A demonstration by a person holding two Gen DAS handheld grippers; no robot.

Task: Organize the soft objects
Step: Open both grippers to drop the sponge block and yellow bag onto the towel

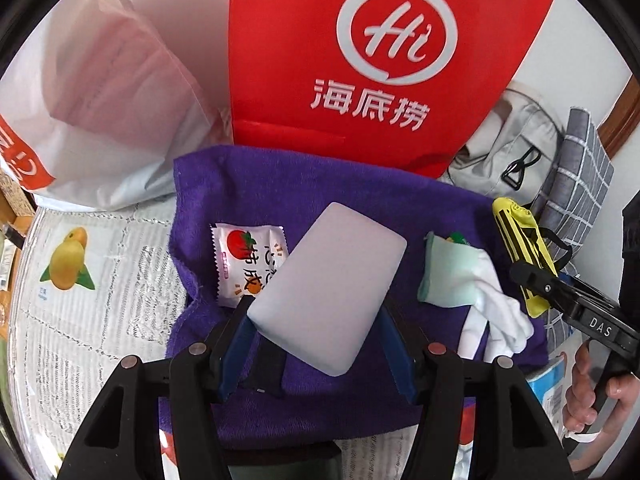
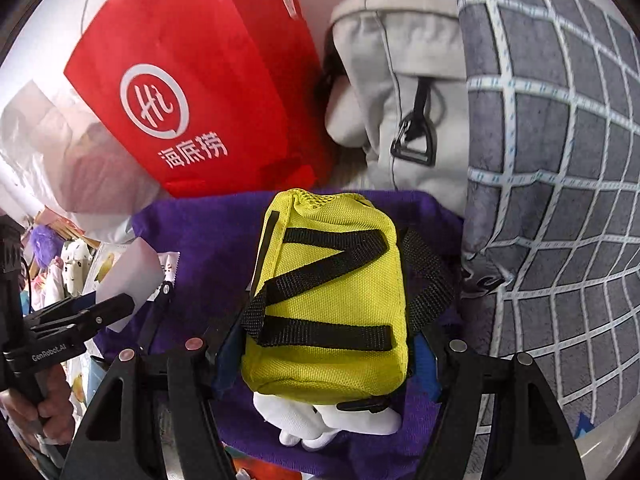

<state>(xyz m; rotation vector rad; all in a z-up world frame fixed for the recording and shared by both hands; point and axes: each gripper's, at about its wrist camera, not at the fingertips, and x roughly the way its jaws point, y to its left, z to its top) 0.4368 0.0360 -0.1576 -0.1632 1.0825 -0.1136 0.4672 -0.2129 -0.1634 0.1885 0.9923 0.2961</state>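
Purple towel (image 1: 320,184) lies under us while our left gripper (image 1: 316,344) squeezes the white sponge (image 1: 328,288) and our right gripper (image 2: 324,364) squeezes the yellow pouch (image 2: 332,292), so either could slip and fall on the white gloves (image 2: 320,420) if we let go early.

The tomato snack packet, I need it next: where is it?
In the left wrist view, the snack packet lies left on the purple towel, partly under the white sponge block.
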